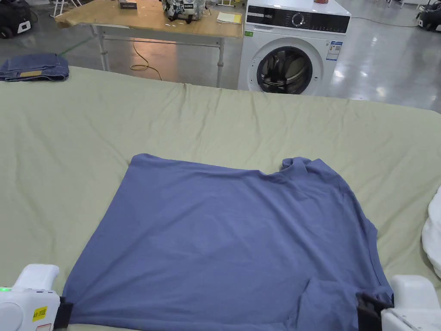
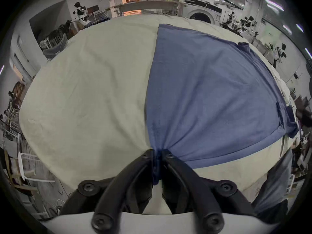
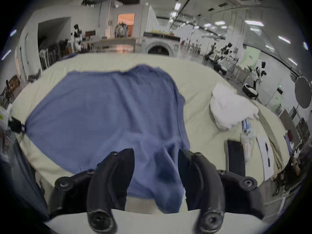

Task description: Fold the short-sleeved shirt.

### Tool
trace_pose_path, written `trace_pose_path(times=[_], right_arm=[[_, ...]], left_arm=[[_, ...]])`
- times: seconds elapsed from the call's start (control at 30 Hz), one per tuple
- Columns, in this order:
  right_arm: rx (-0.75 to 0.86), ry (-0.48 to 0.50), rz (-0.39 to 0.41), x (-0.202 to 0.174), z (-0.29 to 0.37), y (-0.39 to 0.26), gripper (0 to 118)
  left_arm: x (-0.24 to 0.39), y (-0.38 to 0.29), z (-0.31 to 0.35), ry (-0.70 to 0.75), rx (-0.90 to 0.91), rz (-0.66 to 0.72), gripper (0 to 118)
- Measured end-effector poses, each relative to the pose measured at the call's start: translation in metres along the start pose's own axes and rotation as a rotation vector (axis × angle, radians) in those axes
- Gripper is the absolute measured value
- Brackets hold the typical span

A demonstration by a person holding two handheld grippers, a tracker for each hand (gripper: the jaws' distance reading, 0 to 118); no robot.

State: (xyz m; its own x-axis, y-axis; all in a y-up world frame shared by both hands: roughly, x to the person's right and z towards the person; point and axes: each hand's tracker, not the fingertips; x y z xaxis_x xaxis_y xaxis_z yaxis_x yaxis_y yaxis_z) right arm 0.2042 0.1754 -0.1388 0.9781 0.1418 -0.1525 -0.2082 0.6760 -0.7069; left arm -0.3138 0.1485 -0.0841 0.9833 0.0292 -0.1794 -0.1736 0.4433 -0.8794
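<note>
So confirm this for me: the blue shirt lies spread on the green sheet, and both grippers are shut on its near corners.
Not quite. The left gripper is shut on a corner of the blue shirt, but the right gripper is open, its jaws apart around the cloth, as the right gripper view shows. The shirt does lie spread on the green sheet.

A pale green sheet (image 1: pixel 215 120) covers the wide work surface. Beyond its far edge stand a white washing machine (image 1: pixel 297 47) and, to its left, a wooden table (image 1: pixel 146 19) on a glossy grey floor (image 1: pixel 379 73). Folded jeans (image 1: pixel 34 67) lie far left. Strip lights (image 3: pixel 253 23) line the ceiling
</note>
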Motion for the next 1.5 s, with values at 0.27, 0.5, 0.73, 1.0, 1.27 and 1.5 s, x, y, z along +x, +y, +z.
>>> trace_pose_path(times=[0.27,0.5,0.73,1.0,1.27,1.5], right_arm=[[-0.225,0.049,-0.081,0.019,-0.037,-0.055,34],[-0.165,0.082,-0.138,0.024,-0.027,-0.044,5],[-0.082,0.111,-0.205,0.041,0.004,0.0,5],[0.018,0.083,-0.194,0.047,-0.013,0.076,5],[0.035,0.064,-0.219,0.04,-0.079,0.145,5],[-0.064,0.048,-0.211,0.036,-0.15,0.168,5]], left_arm=[[-0.002,0.0,0.002,-0.01,0.003,0.011,3],[-0.006,0.002,0.004,-0.025,0.017,0.018,2],[-0.01,0.025,0.023,-0.068,0.137,0.039,2],[-0.008,0.1,0.023,-0.08,0.269,0.013,2],[-0.004,0.167,-0.019,-0.078,0.282,0.043,2],[0.004,0.198,-0.061,-0.075,0.236,0.071,2]])
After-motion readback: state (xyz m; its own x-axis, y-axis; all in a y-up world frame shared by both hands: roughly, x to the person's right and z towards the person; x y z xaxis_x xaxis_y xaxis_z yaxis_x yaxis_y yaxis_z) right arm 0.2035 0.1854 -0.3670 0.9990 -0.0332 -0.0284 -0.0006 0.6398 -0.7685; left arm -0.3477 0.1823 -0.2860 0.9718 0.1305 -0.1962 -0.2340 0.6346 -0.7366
